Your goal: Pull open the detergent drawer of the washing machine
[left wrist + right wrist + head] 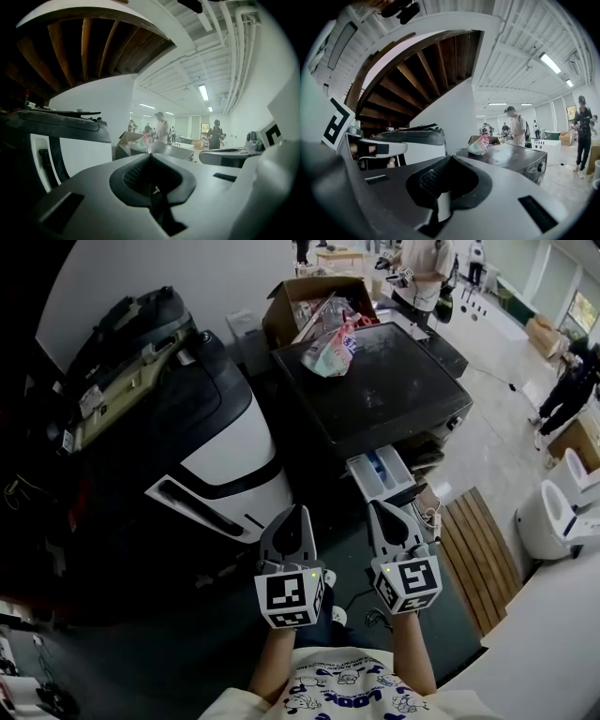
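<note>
Protruding detergent drawer (380,474), visible only from the head view.

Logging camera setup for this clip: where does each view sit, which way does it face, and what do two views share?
Head view: on the person's head, steeply down at the washing machine and its open detergent drawer; left gripper, right gripper and forearms show.
Left gripper view: on that gripper, along its shut fingers into the room.
Right gripper view: likewise, along shut fingers toward the washing machine.
Shared: head and right gripper views both show the bag on the machine.
</note>
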The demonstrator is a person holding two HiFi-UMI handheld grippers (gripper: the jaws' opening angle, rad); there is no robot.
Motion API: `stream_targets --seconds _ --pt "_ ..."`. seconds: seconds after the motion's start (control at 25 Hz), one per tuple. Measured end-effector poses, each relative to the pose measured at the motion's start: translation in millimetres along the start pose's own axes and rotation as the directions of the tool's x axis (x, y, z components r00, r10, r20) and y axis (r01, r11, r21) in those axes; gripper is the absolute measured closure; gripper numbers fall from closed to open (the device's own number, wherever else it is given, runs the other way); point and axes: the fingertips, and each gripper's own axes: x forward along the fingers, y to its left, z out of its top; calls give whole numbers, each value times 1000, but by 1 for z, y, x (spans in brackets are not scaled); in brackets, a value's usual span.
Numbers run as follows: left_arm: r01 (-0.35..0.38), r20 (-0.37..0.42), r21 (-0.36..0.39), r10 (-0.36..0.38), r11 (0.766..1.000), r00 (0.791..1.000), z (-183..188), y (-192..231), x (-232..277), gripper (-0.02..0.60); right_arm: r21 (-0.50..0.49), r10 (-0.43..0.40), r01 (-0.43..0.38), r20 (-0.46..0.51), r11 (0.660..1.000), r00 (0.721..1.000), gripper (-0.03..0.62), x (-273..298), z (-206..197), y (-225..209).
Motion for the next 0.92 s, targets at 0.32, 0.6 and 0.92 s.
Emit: stream_targets --seconds 0.32,0.6,0.92 --pt "-6 23 1 6 1000 1000 10 3 -3 568 -15 0 1 20 1000 1000 580 2 11 2" --pt "-6 36 2 6 1000 999 17 7 -5 568 -21 -4 4 33 1000 999 580 3 19 6" --pt "4 43 3 -4 1000 999 22 10 -8 568 -23 -18 19 37 1000 999 580 4 25 8"
